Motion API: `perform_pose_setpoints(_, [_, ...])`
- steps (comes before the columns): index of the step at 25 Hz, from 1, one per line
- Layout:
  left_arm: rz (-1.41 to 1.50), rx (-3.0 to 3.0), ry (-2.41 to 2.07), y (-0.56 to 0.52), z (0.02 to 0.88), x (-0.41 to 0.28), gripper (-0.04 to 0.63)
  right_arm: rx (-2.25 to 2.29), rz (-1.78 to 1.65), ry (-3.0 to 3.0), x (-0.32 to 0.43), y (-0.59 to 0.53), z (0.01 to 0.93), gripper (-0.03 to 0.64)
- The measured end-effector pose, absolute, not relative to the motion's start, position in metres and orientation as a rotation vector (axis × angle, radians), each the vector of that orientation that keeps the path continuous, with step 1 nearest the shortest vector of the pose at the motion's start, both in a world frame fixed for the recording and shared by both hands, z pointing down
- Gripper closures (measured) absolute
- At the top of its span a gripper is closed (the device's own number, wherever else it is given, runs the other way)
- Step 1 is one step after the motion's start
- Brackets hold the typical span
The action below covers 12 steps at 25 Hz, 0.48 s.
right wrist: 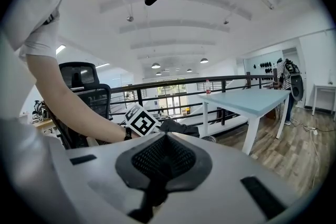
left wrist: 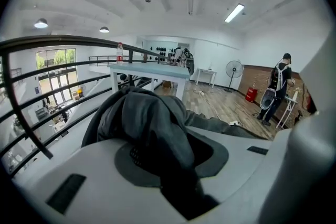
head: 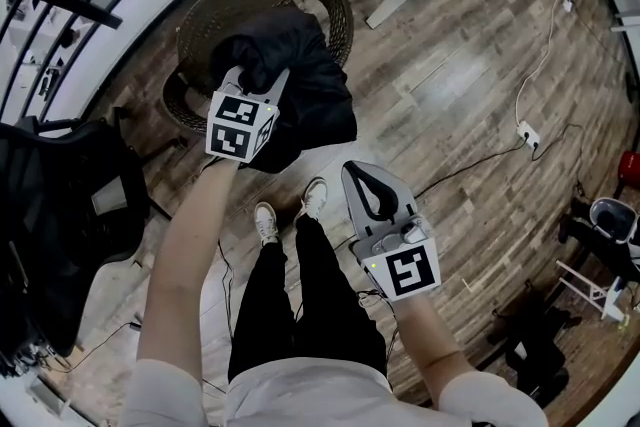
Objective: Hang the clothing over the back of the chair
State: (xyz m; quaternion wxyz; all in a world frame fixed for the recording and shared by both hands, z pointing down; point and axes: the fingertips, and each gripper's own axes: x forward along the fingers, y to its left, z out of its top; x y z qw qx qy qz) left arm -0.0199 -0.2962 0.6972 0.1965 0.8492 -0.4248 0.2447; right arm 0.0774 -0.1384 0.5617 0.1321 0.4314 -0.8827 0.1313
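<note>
Now the left gripper (head: pixel 262 83) has its fingers clamped on the black clothing (head: pixel 305 85), bunched over the wicker chair (head: pixel 325 0). The right gripper (head: pixel 372 200) hangs well apart, fingers closed on nothing. Draping is the step in hand, I'd judge. Next: spread the cloth across the chair's back rim, then release. The garment hides much of the chair; the back is probably that far rim.

Cannot see tips of the left tool (left wrist: pixel 168 139) inside bunched black clothing (left wrist: pixel 152 118), nor the wicker chair (head: pixel 215 15) rim beneath; crops the office chair (head: pixel 60 195) at left.
</note>
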Motion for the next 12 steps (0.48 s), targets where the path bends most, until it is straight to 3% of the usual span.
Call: perform_pose_setpoints(12, [0.877,2.249,-1.124,-0.298,0.748,-0.029,0.45,1.259,0.407,-2.556,0.082,-0.137,0.568,0.6])
